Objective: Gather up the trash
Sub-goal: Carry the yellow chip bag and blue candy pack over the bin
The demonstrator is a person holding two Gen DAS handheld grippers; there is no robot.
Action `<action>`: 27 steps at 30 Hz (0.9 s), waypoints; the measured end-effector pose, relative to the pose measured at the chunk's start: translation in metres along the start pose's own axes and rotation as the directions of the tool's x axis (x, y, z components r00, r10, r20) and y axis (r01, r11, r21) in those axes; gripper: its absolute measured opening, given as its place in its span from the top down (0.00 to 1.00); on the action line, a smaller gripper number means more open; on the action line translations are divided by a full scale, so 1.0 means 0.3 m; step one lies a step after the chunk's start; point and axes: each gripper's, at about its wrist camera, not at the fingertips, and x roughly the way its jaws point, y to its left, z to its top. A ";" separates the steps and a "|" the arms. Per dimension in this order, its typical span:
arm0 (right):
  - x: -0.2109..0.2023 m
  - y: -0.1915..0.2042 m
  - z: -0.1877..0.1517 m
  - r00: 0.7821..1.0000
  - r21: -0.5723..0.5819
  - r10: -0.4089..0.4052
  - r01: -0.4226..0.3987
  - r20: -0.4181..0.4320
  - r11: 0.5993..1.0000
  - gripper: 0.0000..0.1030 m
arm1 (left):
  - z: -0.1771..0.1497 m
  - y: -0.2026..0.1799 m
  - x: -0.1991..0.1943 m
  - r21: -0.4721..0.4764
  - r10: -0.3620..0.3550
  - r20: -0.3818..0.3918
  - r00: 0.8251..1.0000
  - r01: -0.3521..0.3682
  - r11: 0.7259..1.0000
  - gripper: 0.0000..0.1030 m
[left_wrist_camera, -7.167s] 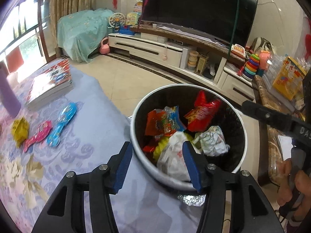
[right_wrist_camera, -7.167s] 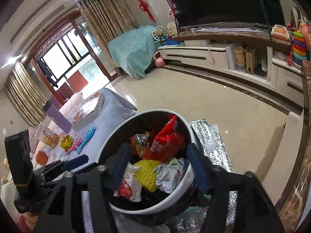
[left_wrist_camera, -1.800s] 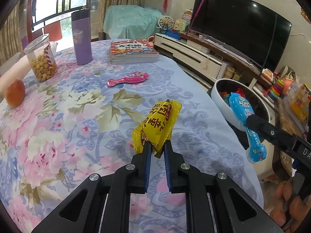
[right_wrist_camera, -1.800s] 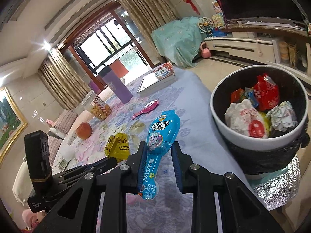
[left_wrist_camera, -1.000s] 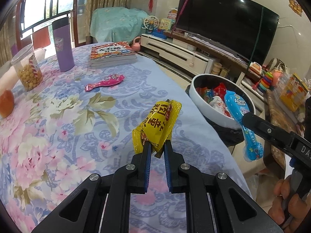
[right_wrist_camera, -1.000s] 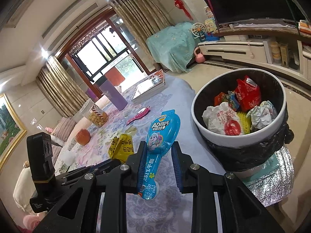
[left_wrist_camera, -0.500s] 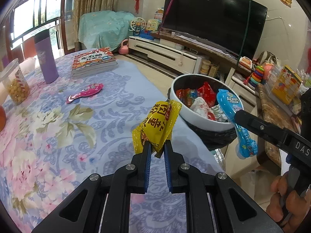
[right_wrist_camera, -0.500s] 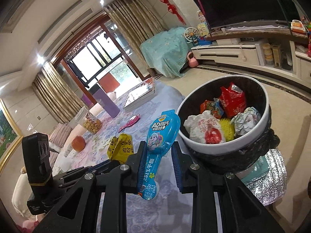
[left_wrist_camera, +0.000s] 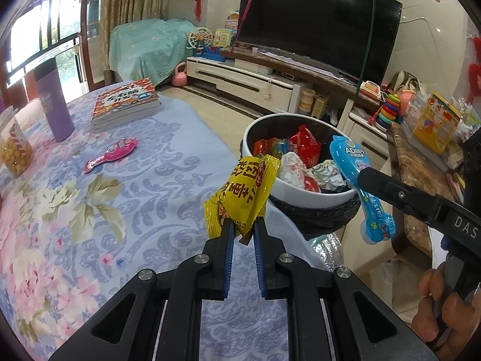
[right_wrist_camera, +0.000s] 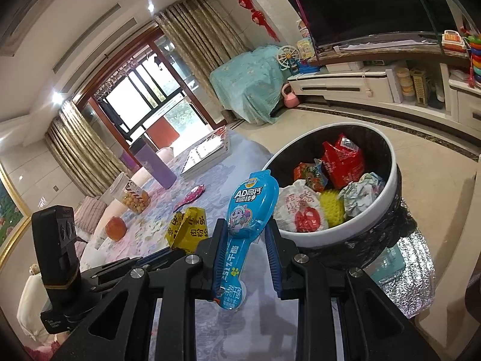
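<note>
Beside the white-rimmed, black-lined bin (left_wrist_camera: 303,194), each claw clamps only a wrapper's tail, so either could slip: left claw (left_wrist_camera: 243,233) on crinkly yellow snack wrapper (left_wrist_camera: 243,194), right claw (right_wrist_camera: 245,251) on blue spoon-shaped plastic packet (right_wrist_camera: 246,210).

A dark television (left_wrist_camera: 318,27) stands on a long white cabinet (left_wrist_camera: 249,82) above pale floor tiles (right_wrist_camera: 339,120). Gold curtains (right_wrist_camera: 195,30) flank bright windows (right_wrist_camera: 144,90).

- Daylight, bright, through the window (right_wrist_camera: 150,96); panes blown out white.
- Ceiling spotlights (right_wrist_camera: 150,7) flare.
- Glare on television (left_wrist_camera: 315,24).
- Strong fisheye bending, black corners.
- Focus sharp; soft shadows on the tablecloth (left_wrist_camera: 90,210).
</note>
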 end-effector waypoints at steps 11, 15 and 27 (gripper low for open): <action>-0.010 -0.045 0.026 1.000 0.016 -0.016 0.016 0.012 1.000 0.75 | 0.039 -0.047 0.036 0.023 -0.018 0.001 1.000 0.018 1.000 0.88; -0.012 -0.062 0.039 1.000 0.019 -0.022 0.022 0.016 1.000 0.75 | 0.058 -0.063 0.046 0.033 -0.020 0.003 1.000 0.020 0.999 0.88; -0.004 -0.118 0.092 0.998 0.030 -0.054 0.053 0.026 0.998 0.75 | 0.122 -0.091 0.095 0.052 -0.021 0.005 1.000 0.021 0.998 0.88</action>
